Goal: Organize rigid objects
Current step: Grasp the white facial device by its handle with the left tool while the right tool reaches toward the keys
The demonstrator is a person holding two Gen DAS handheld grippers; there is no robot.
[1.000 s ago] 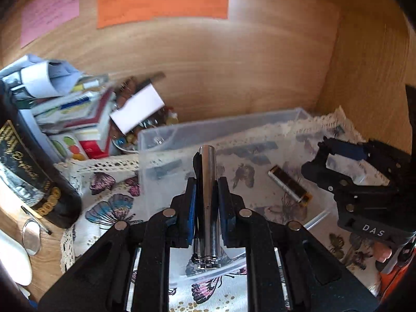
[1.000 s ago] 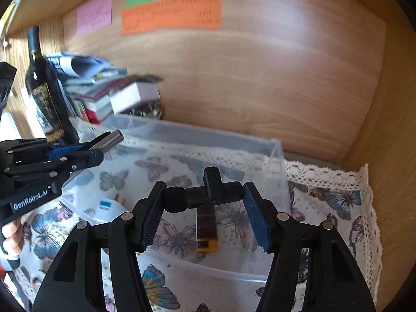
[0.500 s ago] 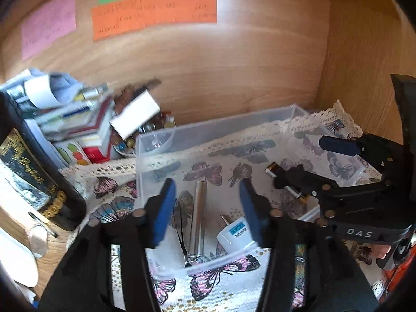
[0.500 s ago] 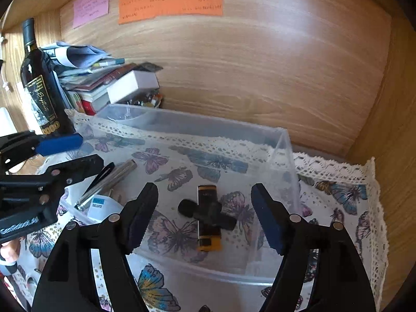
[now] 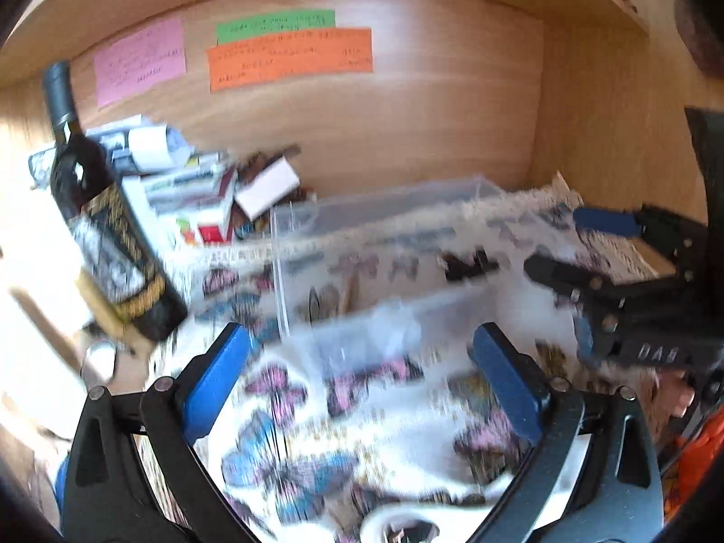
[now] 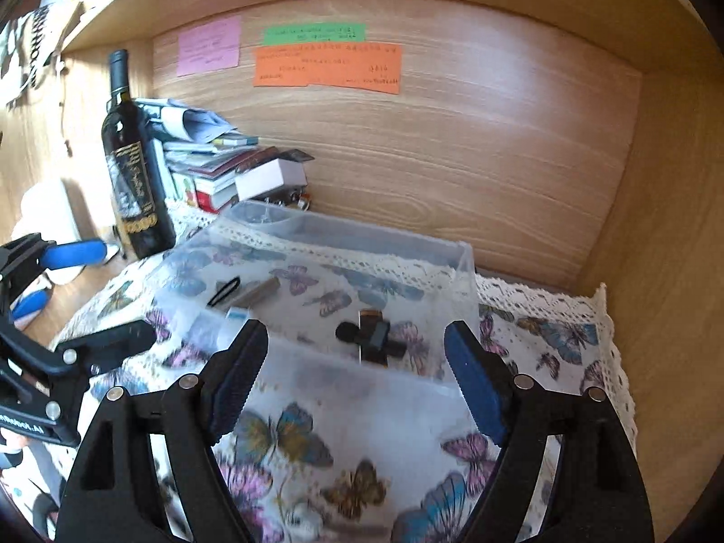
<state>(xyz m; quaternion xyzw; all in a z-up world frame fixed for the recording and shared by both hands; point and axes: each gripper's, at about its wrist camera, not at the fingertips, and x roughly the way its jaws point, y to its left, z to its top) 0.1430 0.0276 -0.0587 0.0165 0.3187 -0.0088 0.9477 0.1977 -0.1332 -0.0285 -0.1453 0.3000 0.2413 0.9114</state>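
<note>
Both grippers have just been opening and now hold nothing. The left gripper (image 5: 362, 371) has released the silver metal cylinder (image 6: 260, 292), which lies inside the clear plastic bin (image 6: 461, 280); the right gripper (image 6: 355, 369) has dropped the black cross-shaped piece (image 6: 371, 337) there, toward the worktop's back edge.

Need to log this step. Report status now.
Left tool and right tool open, jaws just widened, nothing between. Metal tube and black clip lie in clear bin. Nothing in the way.

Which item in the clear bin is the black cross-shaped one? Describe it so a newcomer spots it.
Find the clear plastic bin on the butterfly cloth. Near its front wall, right of centre, the black cross-shaped piece lies on a brown-and-orange bar. The metal tube and black clip lie to its left.
</note>
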